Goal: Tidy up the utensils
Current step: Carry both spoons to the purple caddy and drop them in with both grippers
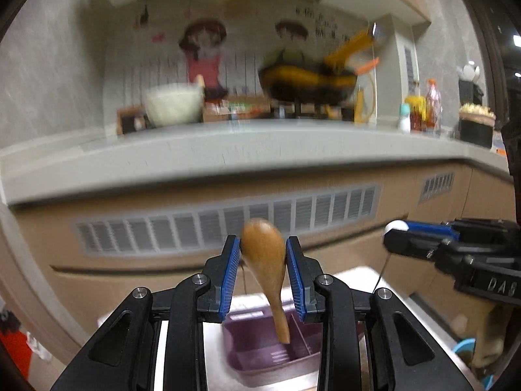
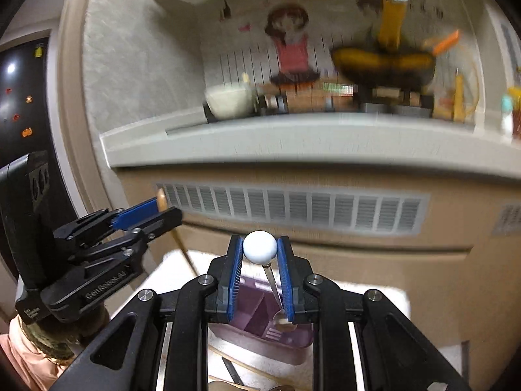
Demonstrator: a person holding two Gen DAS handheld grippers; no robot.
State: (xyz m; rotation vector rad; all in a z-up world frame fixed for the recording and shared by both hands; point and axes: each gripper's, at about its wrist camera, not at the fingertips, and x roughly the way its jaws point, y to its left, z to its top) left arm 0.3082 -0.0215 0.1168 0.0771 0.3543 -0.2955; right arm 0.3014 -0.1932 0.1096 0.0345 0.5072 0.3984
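My left gripper is shut on the wide end of a brown wooden spoon, whose handle hangs down over a purple divided organizer box. In the right wrist view my right gripper is shut on the white ball end of a metal spoon. Its bowl dangles above the purple organizer box. Each gripper shows in the other's view: the right gripper at the right edge, the left gripper at the left with the wooden spoon.
The box stands on a white tabletop, with loose utensils lying near its front. Beyond is a cabinet with a vent grille under a grey counter carrying a white bowl, a yellow pan and bottles.
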